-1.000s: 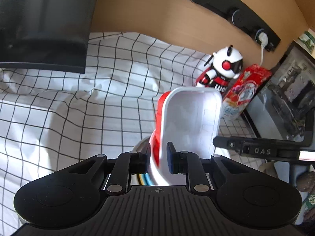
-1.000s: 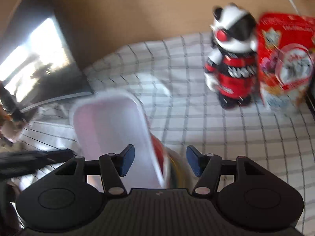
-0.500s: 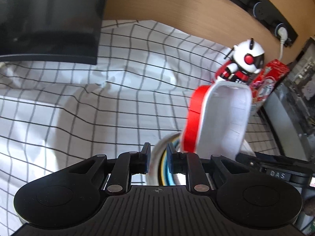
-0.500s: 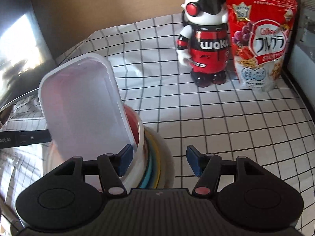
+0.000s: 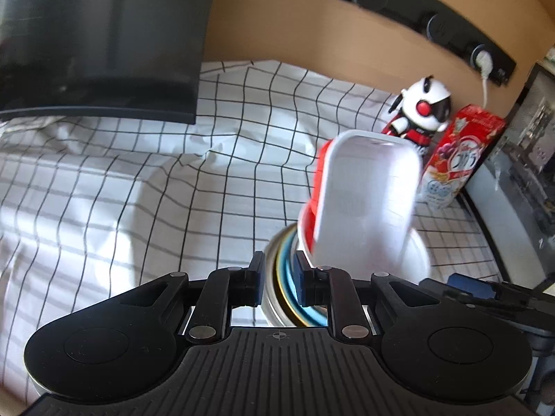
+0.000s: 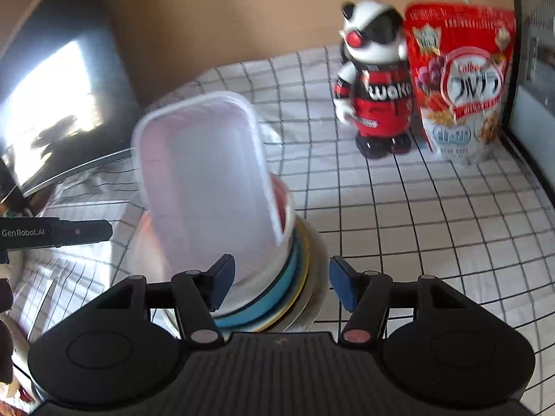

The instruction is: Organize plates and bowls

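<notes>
A stack of plates and bowls (image 6: 295, 277) stands on the checked cloth; it shows in the left wrist view too (image 5: 288, 291). A white bowl with a red one inside tops it. A translucent white rectangular container (image 6: 208, 180) leans tilted on top, also in the left wrist view (image 5: 364, 201). My left gripper (image 5: 279, 282) is shut on the rims of the stack at its left side. My right gripper (image 6: 281, 282) is open, its fingers on either side of the stack's near edge.
A red, white and black robot figure (image 6: 376, 86) and a red cereal bag (image 6: 461, 79) stand at the back right on the checked tablecloth (image 5: 138, 190). A black appliance (image 5: 97, 41) sits at the back left. A wooden wall with a socket strip is behind.
Both views shifted. The left gripper's jaws, nearly closed half a second ago, are a little wider around the plate rims. The right gripper stays open at the stack.
</notes>
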Action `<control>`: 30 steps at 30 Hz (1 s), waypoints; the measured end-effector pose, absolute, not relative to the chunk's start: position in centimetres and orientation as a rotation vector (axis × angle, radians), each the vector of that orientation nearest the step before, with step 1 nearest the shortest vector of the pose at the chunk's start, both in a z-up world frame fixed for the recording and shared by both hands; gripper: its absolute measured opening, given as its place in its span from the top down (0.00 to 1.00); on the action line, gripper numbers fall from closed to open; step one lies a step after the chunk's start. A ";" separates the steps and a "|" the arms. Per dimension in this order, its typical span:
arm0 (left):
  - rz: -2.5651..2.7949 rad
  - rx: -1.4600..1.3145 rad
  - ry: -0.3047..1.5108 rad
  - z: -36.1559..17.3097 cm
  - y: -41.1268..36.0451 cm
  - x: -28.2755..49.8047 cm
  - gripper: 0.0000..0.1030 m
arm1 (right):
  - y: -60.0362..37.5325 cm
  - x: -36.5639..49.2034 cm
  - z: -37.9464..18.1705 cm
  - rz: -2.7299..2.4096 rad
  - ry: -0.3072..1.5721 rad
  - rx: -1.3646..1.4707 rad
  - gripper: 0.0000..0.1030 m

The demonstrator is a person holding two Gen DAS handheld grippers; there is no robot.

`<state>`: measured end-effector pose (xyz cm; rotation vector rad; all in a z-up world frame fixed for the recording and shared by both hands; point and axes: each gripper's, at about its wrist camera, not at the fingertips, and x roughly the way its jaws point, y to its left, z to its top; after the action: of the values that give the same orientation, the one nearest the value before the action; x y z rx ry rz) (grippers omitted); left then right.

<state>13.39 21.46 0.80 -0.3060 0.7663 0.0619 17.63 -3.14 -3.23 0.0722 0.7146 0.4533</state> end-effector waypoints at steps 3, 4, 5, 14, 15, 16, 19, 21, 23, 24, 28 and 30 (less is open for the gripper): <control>0.086 -0.327 0.740 1.2 19.9 10.0 0.82 | -3.9 14.9 -2.3 0.505 0.676 0.075 0.41; 0.104 -0.329 0.735 1.2 19.2 8.7 0.82 | -4.2 14.0 -2.1 0.530 0.663 0.074 0.38; 0.123 -0.330 0.730 1.1 18.4 7.4 0.82 | -4.7 13.1 -1.9 0.552 0.648 0.073 0.33; 0.167 -0.307 0.640 -1.7 10.6 -1.4 0.84 | -8.9 5.0 -4.6 0.587 0.526 0.076 0.19; 0.194 -0.263 0.629 -2.0 9.7 -1.9 0.85 | -9.1 4.3 -4.9 0.577 0.514 0.073 0.19; 0.197 -0.239 0.606 -2.2 9.0 -2.4 0.85 | -9.2 3.7 -5.1 0.560 0.502 0.063 0.19; 0.095 -0.284 0.478 -2.3 8.3 -4.6 0.85 | -9.3 2.0 -5.6 0.490 0.493 0.045 0.19; 0.035 -0.313 0.424 -2.2 8.2 -5.8 0.85 | -9.5 1.1 -5.9 0.479 0.496 0.051 0.19; 0.065 -0.238 0.488 -2.1 7.4 -5.8 0.85 | -9.8 0.4 -6.2 0.482 0.498 0.051 0.18; 0.091 -0.213 0.497 -2.2 7.0 -5.9 0.85 | -10.0 0.0 -6.2 0.476 0.490 0.053 0.18; 0.178 -0.161 0.473 -2.0 5.7 -6.9 0.85 | -10.3 -0.8 -6.4 0.467 0.473 0.028 0.18; 0.158 -0.152 0.479 -1.9 5.4 -7.0 0.85 | -10.3 -1.2 -6.6 0.467 0.464 0.018 0.18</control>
<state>-6.97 5.36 -1.91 -0.1516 0.4786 0.1583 -1.16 -10.34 -6.61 0.0177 0.4644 0.4668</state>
